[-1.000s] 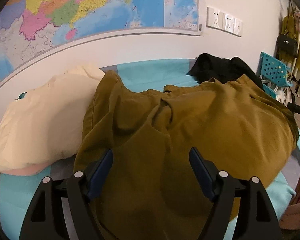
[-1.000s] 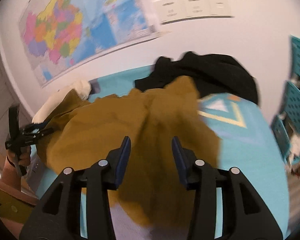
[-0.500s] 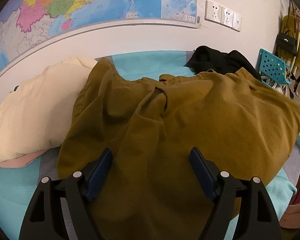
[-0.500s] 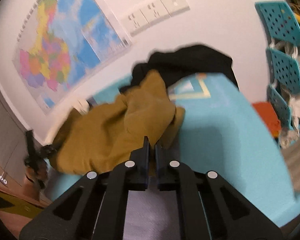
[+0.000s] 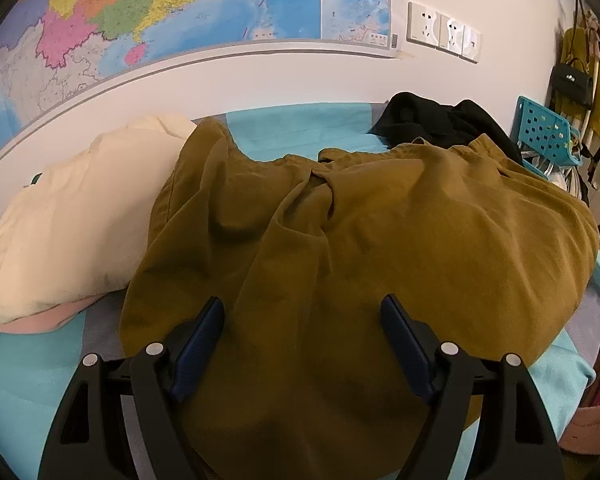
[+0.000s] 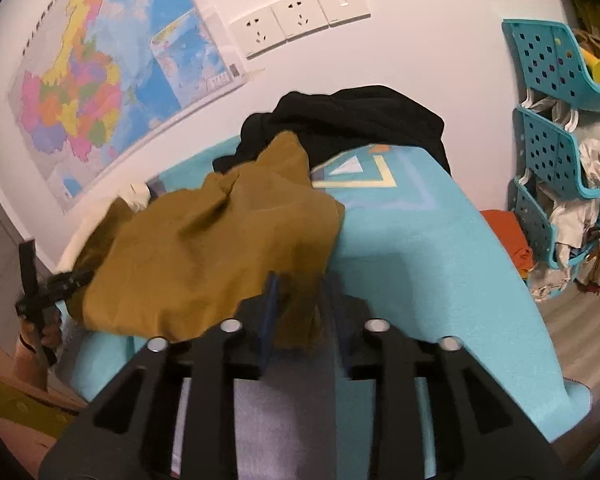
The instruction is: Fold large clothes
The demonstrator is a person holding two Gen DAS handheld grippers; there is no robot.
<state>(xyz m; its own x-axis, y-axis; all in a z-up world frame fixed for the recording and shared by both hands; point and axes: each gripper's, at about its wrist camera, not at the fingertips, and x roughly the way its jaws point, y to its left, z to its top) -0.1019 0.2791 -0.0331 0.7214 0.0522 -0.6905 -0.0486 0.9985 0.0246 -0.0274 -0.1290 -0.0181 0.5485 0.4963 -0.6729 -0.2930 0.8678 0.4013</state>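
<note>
We are looking at a bed (image 5: 300, 128) in a turquoise cover, carrying a rumpled mustard-brown garment (image 5: 380, 260), a cream pillow (image 5: 80, 216) beside it, and a black garment (image 6: 360, 120), possibly a jacket, lying against the wall.

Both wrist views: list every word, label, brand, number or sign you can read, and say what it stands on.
No text can be read.
Wall map: place names and the corner label are too small to read.
Wall map's left margin: a column of dark characters, blurred.
Sockets: no lettering visible.
Black handbag: metal clasp, no readable brand.
</note>
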